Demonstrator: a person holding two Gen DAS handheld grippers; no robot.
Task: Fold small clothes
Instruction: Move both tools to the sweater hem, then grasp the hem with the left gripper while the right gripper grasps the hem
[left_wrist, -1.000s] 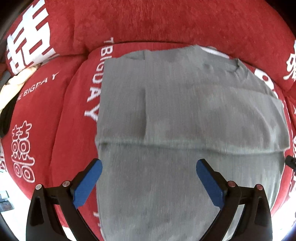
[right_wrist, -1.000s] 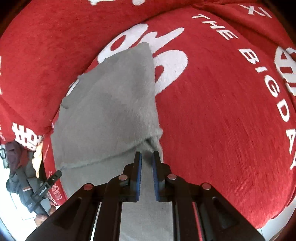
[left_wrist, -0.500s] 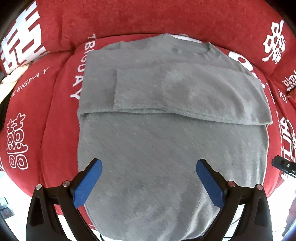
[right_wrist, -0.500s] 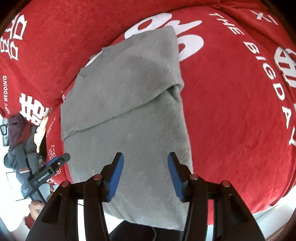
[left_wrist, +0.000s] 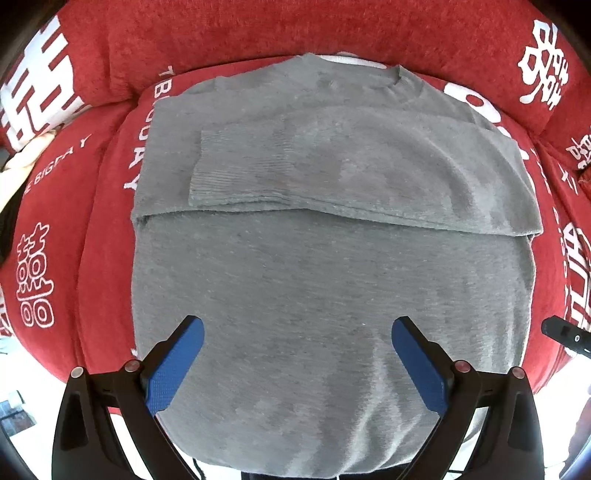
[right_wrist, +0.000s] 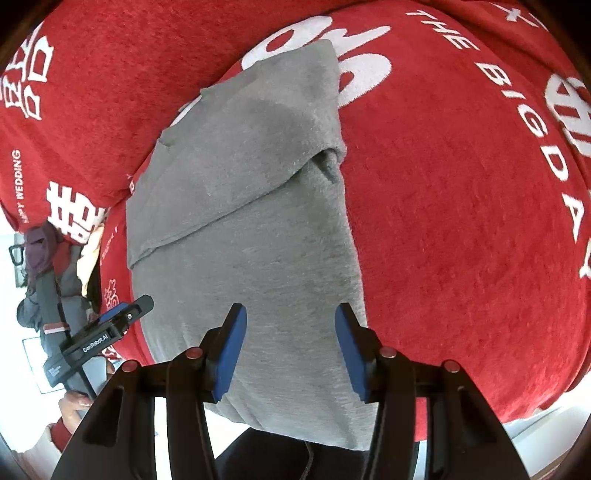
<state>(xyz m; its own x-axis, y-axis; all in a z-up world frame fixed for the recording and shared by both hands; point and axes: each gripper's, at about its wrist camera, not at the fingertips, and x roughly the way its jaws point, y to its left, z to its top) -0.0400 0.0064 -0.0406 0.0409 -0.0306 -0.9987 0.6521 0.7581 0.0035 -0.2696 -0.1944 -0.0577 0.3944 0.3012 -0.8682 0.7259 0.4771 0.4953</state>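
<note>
A grey knit sweater (left_wrist: 325, 280) lies flat on a red sofa cover, neck at the far side, both sleeves folded across the chest, hem hanging over the front edge. It also shows in the right wrist view (right_wrist: 258, 221). My left gripper (left_wrist: 295, 354) is open and empty, above the sweater's lower middle. My right gripper (right_wrist: 290, 343) is open and empty, above the sweater's lower right side. The left gripper's body (right_wrist: 107, 332) shows at the left of the right wrist view.
The red sofa cover (right_wrist: 461, 221) with white lettering spreads to the right and behind. Back cushions (left_wrist: 258, 33) rise just beyond the sweater's neck. A cream cloth (left_wrist: 22, 162) lies at the far left. The seat's front edge drops off below the hem.
My right gripper let go of the folded sleeve, opened and pulled back toward the hem. My left gripper also drew back, so the whole sweater shows.
</note>
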